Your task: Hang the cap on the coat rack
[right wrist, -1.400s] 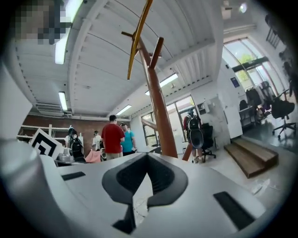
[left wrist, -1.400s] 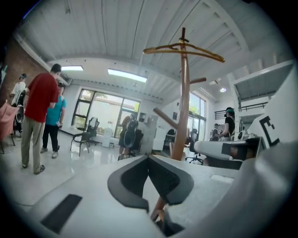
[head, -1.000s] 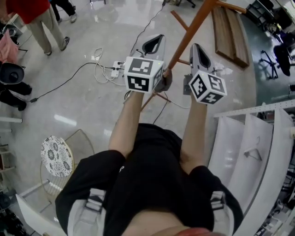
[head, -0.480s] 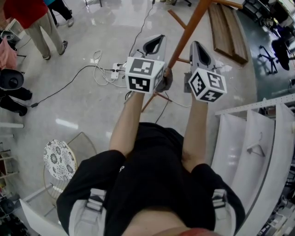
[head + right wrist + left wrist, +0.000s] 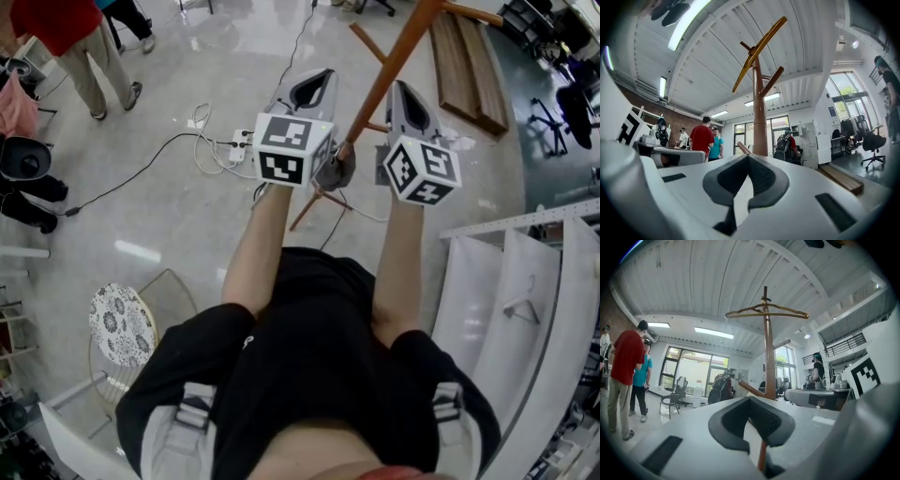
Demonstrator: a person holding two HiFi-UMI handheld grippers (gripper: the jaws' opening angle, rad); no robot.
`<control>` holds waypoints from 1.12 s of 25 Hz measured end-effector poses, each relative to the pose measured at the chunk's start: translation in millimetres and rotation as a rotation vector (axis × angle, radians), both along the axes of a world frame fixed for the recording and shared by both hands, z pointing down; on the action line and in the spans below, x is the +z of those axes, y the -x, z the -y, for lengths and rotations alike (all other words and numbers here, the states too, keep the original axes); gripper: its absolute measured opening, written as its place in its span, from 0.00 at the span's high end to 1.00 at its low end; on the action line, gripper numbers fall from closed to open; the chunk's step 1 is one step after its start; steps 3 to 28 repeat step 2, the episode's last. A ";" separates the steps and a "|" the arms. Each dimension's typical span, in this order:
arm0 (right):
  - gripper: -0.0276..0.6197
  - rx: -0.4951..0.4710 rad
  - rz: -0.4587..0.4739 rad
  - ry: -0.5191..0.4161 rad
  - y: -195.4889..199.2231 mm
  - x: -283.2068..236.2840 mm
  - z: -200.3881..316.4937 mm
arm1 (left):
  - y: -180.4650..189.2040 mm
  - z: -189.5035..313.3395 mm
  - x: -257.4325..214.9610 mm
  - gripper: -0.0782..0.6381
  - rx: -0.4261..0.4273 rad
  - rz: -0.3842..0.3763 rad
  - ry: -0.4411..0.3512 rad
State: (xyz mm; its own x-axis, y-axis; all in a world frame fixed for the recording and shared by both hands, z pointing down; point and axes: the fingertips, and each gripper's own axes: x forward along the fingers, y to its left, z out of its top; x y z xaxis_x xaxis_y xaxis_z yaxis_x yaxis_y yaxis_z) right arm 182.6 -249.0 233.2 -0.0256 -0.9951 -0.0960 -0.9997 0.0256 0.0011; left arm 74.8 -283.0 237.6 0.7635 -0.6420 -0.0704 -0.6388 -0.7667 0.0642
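The coat rack is an orange-brown wooden pole [image 5: 389, 70] that rises from the floor between my two grippers. The left gripper view shows the pole [image 5: 768, 352] with curved arms [image 5: 766, 312] at its top. In the right gripper view the same pole [image 5: 759, 117] stands straight ahead. My left gripper [image 5: 314, 89] is just left of the pole, shut, with nothing between its pads. Just right of the pole is my right gripper [image 5: 405, 103], also shut and empty. Both point forward and upward. I see no cap in any view.
A power strip with cables [image 5: 239, 141] lies on the glossy floor ahead left. A round patterned stool [image 5: 117, 323] stands at my left. White shelving [image 5: 525, 300] runs along the right. Wooden planks [image 5: 469, 56] lie far right, and people [image 5: 80, 37] stand far left.
Both grippers stay shut beside the pole. Only the head view has shifted slightly.
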 end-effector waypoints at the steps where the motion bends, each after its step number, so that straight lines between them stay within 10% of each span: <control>1: 0.97 0.000 -0.003 0.000 -0.6 -0.5 1.8 | 0.0 1.9 -0.1 0.89 -0.001 0.000 0.000; 28: 0.97 -0.001 -0.006 -0.001 -1.2 -1.0 3.5 | -0.1 3.8 -0.2 0.89 -0.002 -0.001 -0.001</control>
